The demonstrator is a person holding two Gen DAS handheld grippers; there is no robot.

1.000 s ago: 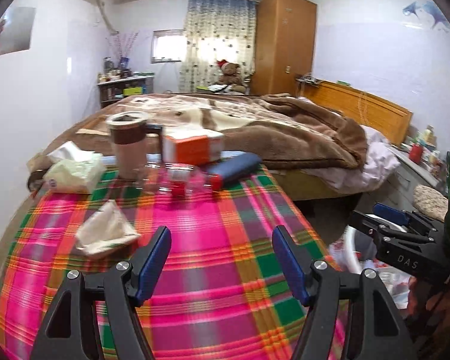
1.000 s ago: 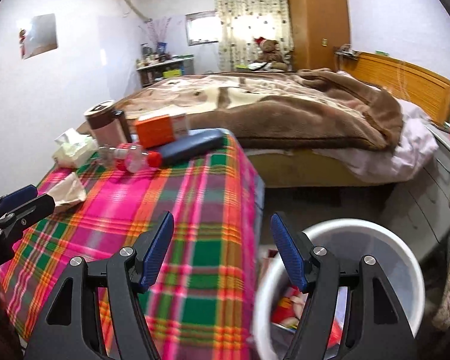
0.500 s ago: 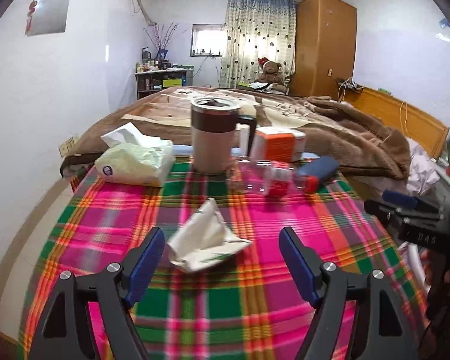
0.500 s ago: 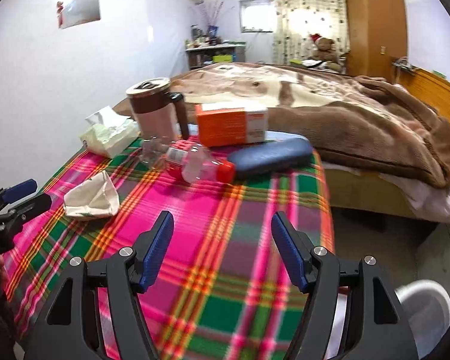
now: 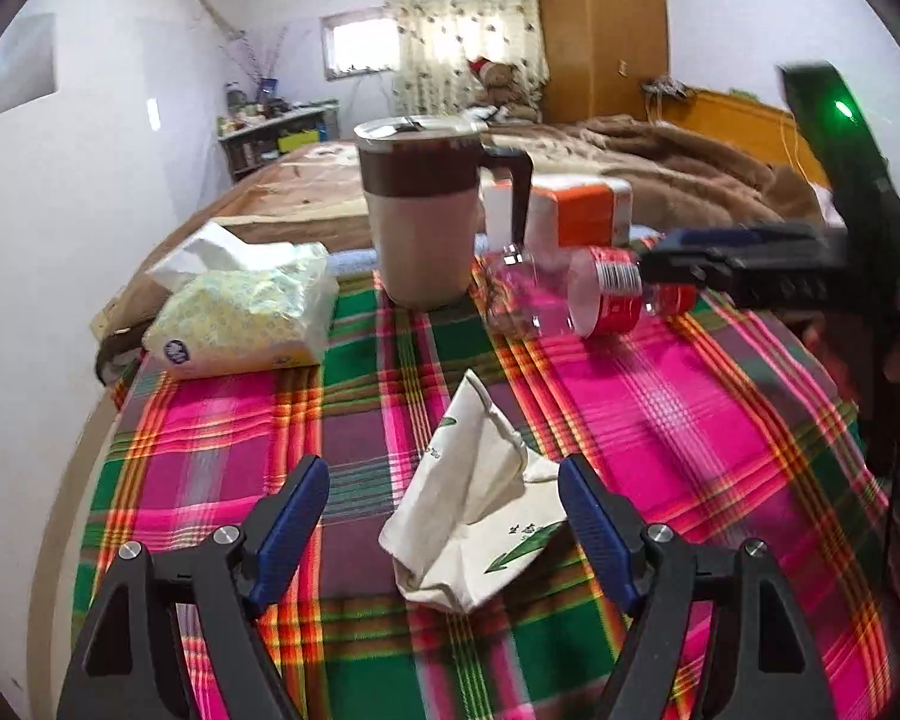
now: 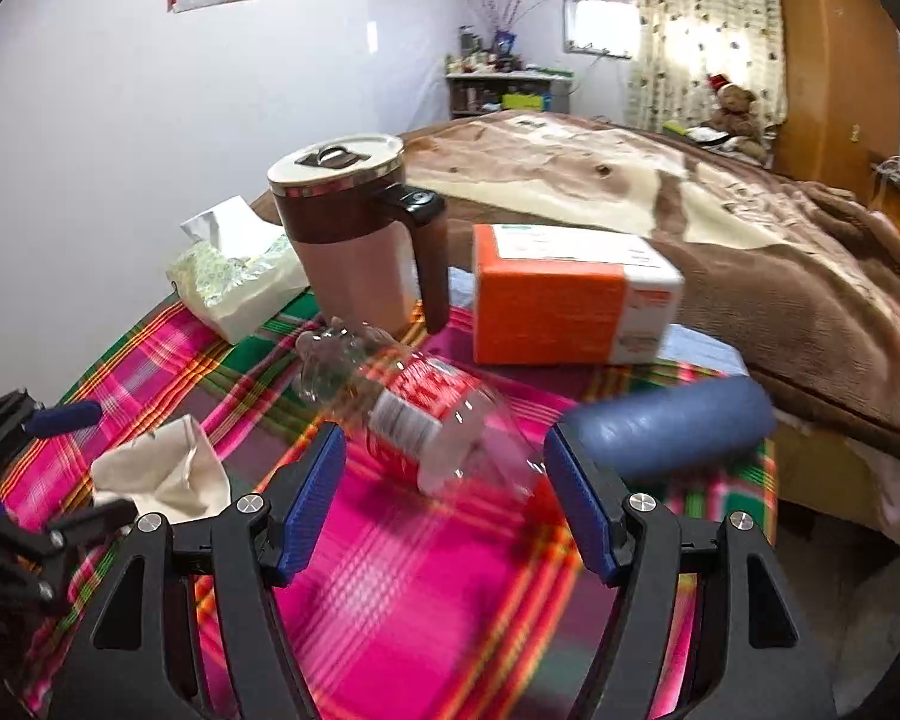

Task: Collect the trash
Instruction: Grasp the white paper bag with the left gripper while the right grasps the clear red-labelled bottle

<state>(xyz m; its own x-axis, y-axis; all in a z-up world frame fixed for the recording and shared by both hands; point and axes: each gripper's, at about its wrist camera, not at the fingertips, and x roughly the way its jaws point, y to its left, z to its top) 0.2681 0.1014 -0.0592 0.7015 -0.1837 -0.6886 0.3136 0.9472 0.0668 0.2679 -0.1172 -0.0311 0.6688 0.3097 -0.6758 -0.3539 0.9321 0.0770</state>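
A: Paper (image 5: pixel 474 504) lay crumpled on the plaid cloth (image 5: pixel 690 420), between the blue pads of the left gripper (image 5: pixel 444 516). Did the pads touch it?

B: The jaws stood wide and neither pad pressed on it. The right pad (image 5: pixel 591 525) was just beside the paper's near right corner; the left pad (image 5: pixel 294 516) was clear of it.

A: And the other trash?

B: The bottle (image 6: pixel 426 414), clear plastic with a red label, lay on its side farther in, past the tips of the right gripper (image 6: pixel 444 492). Those jaws were wide too, with nothing held. In the right wrist view the bottle's near end sat between the two pads, but I could not tell whether either touched it; the frame was blurred.

A: What stood around it?

B: A lidded mug (image 6: pixel 354 240) with a dark handle stood upright just beyond the bottle. A tissue pack (image 5: pixel 246 312) lay to the mug's left, an orange box (image 6: pixel 564 294) to its right, and a blue case (image 6: pixel 666 426) lay right of the bottle near the table's edge. A bed with a brown blanket (image 6: pixel 750 252) was beyond the table.

A: Could each gripper see the other?

B: Yes. The right one showed at the right edge of the left wrist view, over the bottle's cap end; the left one showed low at the left of the right wrist view, beside the paper (image 6: pixel 162 468).
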